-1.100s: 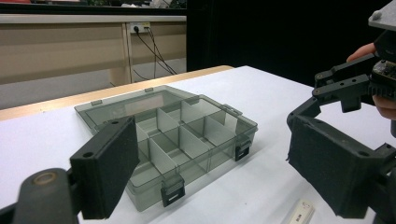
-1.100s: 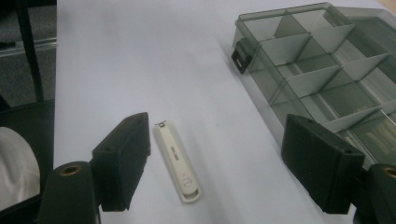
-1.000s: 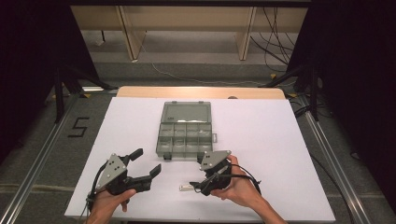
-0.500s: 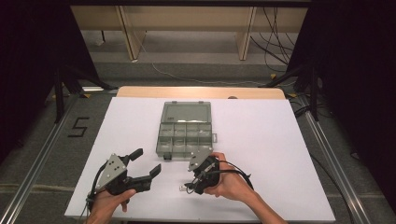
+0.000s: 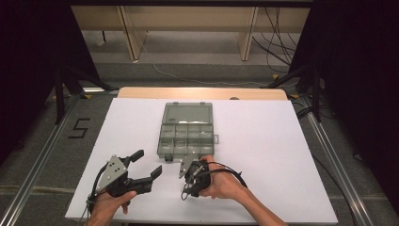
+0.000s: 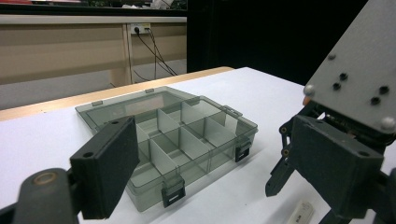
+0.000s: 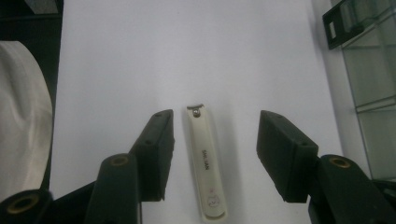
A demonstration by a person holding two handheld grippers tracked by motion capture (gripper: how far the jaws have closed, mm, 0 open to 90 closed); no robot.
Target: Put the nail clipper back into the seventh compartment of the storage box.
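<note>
Cream-white, the nail clipper lies flat on the table between the spread jaws of the right gripper, its long axis running along them, untouched. The left gripper, also spread and empty, is farther away.

At mid-frame you see an open grey box on the white table. A black "5" marks the floor at left, cables upper right.

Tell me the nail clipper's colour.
Cream-white nail clipper with a metal tip, clearest in the right gripper view.
</note>
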